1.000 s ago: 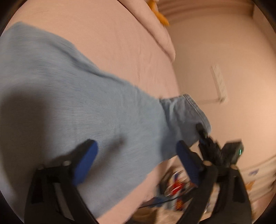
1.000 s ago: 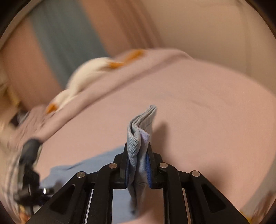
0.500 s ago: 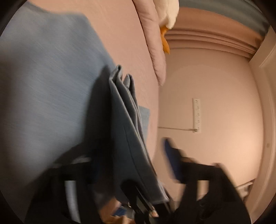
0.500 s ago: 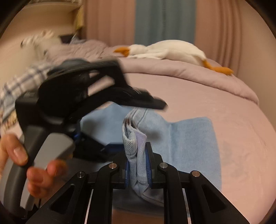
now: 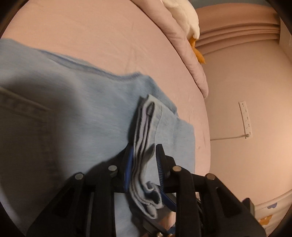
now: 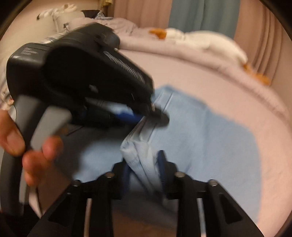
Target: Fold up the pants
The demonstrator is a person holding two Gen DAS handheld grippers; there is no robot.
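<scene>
Light blue pants [image 5: 73, 118] lie spread on a pink bed sheet [image 5: 91, 36]. One end is folded back over the rest, and its bunched hem [image 5: 146, 116] stands up between the grippers. My left gripper [image 5: 144, 155] is shut on that hem. In the right wrist view the left gripper [image 6: 155, 114] reaches in from the left, held by a person's hand [image 6: 12, 133], and pinches the hem [image 6: 144, 131] just beyond my right gripper [image 6: 144, 166]. The right jaws are opening, and the pants [image 6: 209, 142] fabric sits loosely between their blue pads.
A rolled pink duvet [image 5: 189, 60] runs along the far side of the bed, with a white plush goose [image 6: 206, 42] on it. Beyond the bed's right edge is a wall with a power strip [image 5: 245, 118]. Curtains [image 6: 191, 12] hang behind.
The left gripper went from open over the flat pants to shut on the raised hem beside the right gripper. The right gripper swung round with the hem, and its jaws have widened.
</scene>
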